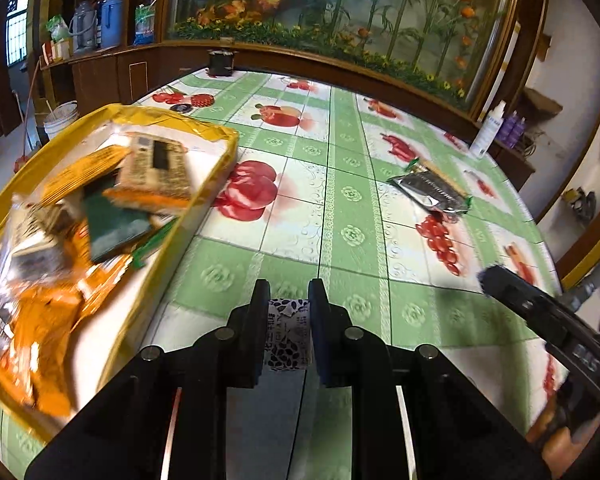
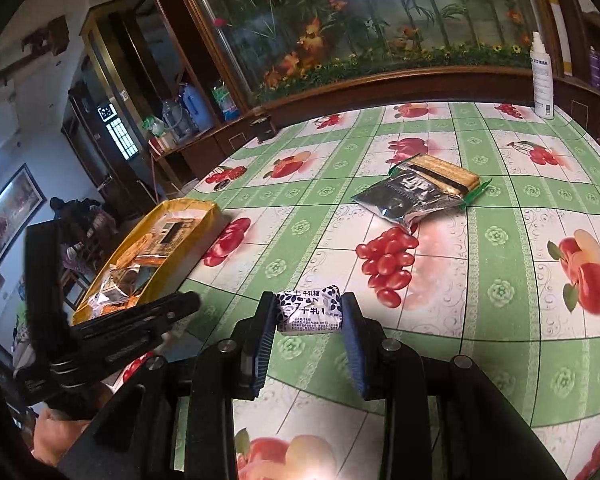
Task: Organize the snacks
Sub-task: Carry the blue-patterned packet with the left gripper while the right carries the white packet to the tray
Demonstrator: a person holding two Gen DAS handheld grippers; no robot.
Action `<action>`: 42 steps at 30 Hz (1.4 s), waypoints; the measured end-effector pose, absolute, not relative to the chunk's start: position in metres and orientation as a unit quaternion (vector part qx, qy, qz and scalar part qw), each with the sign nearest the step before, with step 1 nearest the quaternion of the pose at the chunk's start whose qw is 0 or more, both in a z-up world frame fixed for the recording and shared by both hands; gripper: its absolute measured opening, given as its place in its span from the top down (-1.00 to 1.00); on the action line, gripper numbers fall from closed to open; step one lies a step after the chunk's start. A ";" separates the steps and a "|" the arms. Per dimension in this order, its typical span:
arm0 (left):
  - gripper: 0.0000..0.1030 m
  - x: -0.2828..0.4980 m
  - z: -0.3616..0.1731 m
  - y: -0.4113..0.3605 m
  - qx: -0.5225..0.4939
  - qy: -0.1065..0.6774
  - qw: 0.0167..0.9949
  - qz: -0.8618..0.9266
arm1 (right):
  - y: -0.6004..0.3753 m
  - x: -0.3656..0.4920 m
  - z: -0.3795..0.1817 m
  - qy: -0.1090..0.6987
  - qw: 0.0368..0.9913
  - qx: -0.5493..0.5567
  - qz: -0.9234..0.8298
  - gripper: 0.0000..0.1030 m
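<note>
Black jaws of the left gripper (image 1: 289, 304) are clamped on a small white candy pack with dark leaf print (image 1: 289, 332). To its left, close by, sits the yellow tray (image 1: 220, 160) full of snacks, its long side running away from the camera. Right gripper (image 2: 309, 316) squeezes a second white candy (image 2: 310, 312); from it the tray lies well off to the left, past the left gripper. Two snack packs (image 2: 420, 190) lie ahead on bare tablecloth (image 2: 480, 312).
</note>
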State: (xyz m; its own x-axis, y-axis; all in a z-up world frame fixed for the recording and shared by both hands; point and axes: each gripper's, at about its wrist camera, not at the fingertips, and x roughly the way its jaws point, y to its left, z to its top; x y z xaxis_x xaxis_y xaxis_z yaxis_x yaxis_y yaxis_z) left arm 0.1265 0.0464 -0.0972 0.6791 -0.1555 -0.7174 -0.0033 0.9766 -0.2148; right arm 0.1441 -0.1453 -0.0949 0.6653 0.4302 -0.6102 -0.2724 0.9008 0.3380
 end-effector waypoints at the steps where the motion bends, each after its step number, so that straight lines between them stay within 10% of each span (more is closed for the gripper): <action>1: 0.68 0.120 -0.095 0.051 -0.104 0.396 0.912 -0.043 | -0.143 0.142 -0.094 0.356 0.908 0.107 0.194 0.36; 42: 0.67 0.059 -0.062 0.201 -0.144 0.336 0.927 0.077 | 0.045 0.121 -0.076 0.336 0.875 0.028 0.348 0.33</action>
State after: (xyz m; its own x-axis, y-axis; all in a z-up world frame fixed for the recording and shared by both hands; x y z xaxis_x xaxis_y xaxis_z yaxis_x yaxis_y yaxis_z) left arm 0.0595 0.2008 -0.0623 0.7618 0.0465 -0.6462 -0.2401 0.9466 -0.2150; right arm 0.1212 0.0450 -0.0764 0.5326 0.6276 -0.5678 -0.5894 0.7565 0.2834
